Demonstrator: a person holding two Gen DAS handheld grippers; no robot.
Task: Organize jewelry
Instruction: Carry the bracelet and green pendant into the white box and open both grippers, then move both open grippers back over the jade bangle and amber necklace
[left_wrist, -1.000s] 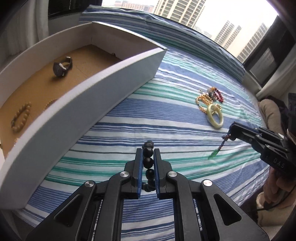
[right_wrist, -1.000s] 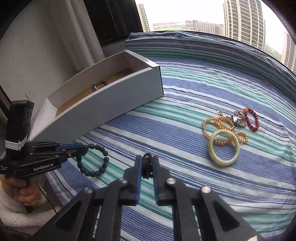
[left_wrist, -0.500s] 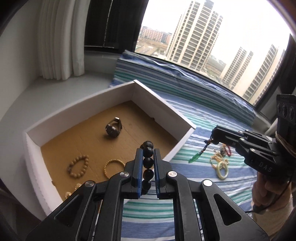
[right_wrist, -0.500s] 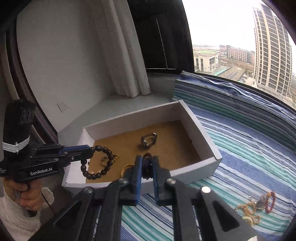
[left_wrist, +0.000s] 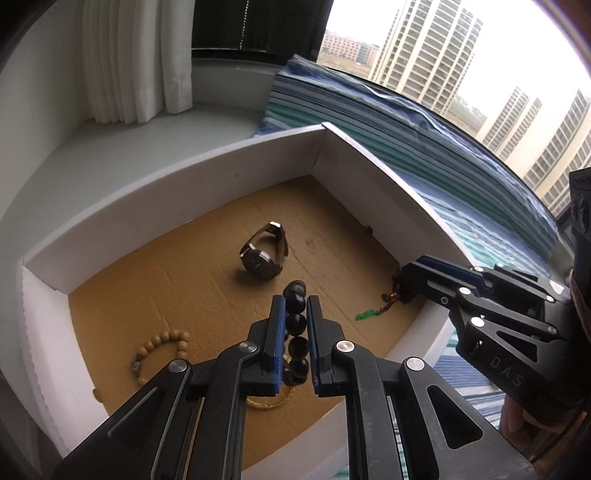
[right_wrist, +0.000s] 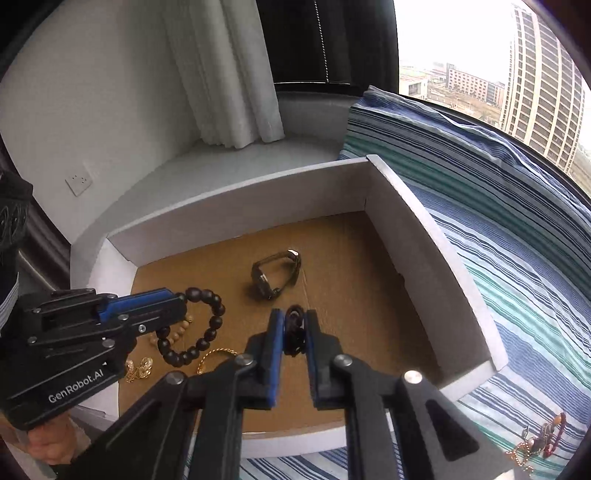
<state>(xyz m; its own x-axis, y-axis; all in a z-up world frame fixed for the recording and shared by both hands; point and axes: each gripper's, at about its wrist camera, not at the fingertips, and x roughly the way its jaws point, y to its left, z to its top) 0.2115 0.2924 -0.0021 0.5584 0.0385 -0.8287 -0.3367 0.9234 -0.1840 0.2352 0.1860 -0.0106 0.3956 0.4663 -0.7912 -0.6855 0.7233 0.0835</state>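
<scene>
A white box (left_wrist: 221, 155) with a brown cardboard floor holds a dark watch (left_wrist: 264, 254), a tan bead bracelet (left_wrist: 159, 350) and a gold bangle (left_wrist: 269, 400). My left gripper (left_wrist: 295, 306) is shut on a black bead bracelet (left_wrist: 295, 321) and hovers over the box floor. In the right wrist view that black bead bracelet (right_wrist: 210, 325) hangs from the left gripper (right_wrist: 179, 306). My right gripper (right_wrist: 293, 325) is over the box too; its jaws are opening, with a dark cord (right_wrist: 294, 328) still between them. A green pendant (left_wrist: 367, 315) dangles from that cord near the floor.
The box (right_wrist: 258, 184) sits on a blue and green striped cloth (right_wrist: 517, 240) beside a window sill with a white curtain (right_wrist: 221, 74). A small heap of beaded jewellery (right_wrist: 543, 439) lies on the cloth at the lower right. A gold chain (right_wrist: 138, 369) lies in the box.
Both grippers have travelled from over the striped cloth to above the box, each carrying its piece. The green pendant now hangs inside the box, and the right jaws stand slightly wider.
</scene>
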